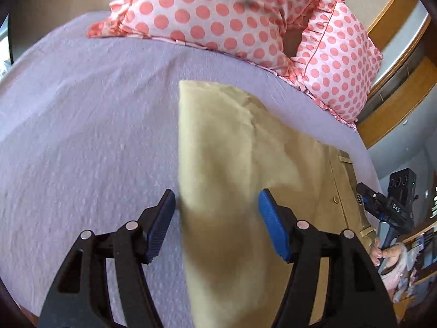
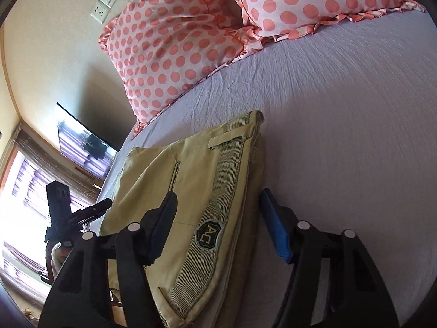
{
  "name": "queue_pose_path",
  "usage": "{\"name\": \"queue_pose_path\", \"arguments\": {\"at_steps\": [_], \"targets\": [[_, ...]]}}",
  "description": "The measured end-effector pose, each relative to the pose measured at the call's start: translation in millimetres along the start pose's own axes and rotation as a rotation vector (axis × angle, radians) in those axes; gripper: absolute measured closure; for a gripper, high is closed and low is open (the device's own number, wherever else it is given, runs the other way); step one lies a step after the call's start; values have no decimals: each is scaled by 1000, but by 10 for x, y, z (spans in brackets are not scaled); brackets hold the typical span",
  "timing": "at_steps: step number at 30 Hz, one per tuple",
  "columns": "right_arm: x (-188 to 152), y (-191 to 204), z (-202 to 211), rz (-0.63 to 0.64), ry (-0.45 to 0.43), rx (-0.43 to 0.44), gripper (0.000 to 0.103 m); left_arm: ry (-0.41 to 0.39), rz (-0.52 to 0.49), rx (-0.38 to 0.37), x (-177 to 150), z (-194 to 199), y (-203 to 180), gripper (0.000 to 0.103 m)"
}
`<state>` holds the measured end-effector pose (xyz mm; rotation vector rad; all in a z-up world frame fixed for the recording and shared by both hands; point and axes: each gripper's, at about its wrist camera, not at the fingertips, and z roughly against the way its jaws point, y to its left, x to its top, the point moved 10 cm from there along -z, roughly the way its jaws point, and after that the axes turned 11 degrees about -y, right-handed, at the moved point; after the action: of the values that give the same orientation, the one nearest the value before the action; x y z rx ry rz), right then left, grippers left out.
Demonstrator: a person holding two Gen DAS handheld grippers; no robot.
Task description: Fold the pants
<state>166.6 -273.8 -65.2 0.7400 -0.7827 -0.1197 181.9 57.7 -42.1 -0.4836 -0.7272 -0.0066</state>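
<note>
Lavender bed sheet (image 1: 82, 109), polka-dot pillows (image 1: 218, 13) at the head. Khaki pants (image 2: 191, 180) folded into a flat stack on the sheet, near the pillows; striped waistband lining turned up, belt loop and "AC" patch (image 2: 209, 235) showing. Left gripper (image 1: 217, 205) spread wide above the fabric, nothing held. Right gripper (image 2: 217, 205) likewise wide over the waistband.

Khaki pants (image 1: 240, 164), their striped waistband lining (image 2: 218, 199) bearing a dark "AC" patch (image 2: 209, 234), lie on a lavender bed (image 1: 82, 123) beside white pillows (image 1: 218, 11) with coral polka dots; black grippers carry blue-padded fingers (image 1: 273, 227).
</note>
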Motion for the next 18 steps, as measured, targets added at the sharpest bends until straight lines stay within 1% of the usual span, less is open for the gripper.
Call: {"name": "queue_pose_path", "arguments": {"at_steps": [1, 3, 4, 6, 7, 8, 9, 10, 11, 13, 15, 18], "targets": [[2, 12, -6, 8, 6, 5, 45, -2, -8, -17, 29, -23, -35, 37], [21, 1, -24, -8, 15, 29, 46, 21, -14, -54, 39, -106, -115, 29], [43, -10, -40, -18, 17, 40, 48, 28, -17, -65, 51, -150, -140, 26], [69, -20, -98, -30, 32, 58, 55, 34, -8, -77, 125, -237, -173, 25], [59, -20, -130, -46, 47, 83, 64, 38, 13, -91, 162, -273, -178, 26], [28, -16, -164, -72, 68, 116, 82, 43, 40, -104, 192, -299, -164, 40], [8, -16, -176, -103, 76, 151, 86, 47, 64, -99, 213, -320, -122, 52], [13, -17, -164, -117, 75, 166, 88, 51, 85, -98, 226, -329, -80, 75], [38, 8, -133, -123, 65, 190, 90, 46, 104, -123, 241, -306, -68, 85], [112, 100, -77, -120, 48, 223, 92, 25, 114, -167, 301, -207, -107, 91], [259, 253, -36, -79, 25, 244, 93, -16, 57, -162, 412, -109, -224, 92], [587, 470, -37, -17, -20, 278, 94, -97, -46, -145, 689, -38, -462, 92]]}}
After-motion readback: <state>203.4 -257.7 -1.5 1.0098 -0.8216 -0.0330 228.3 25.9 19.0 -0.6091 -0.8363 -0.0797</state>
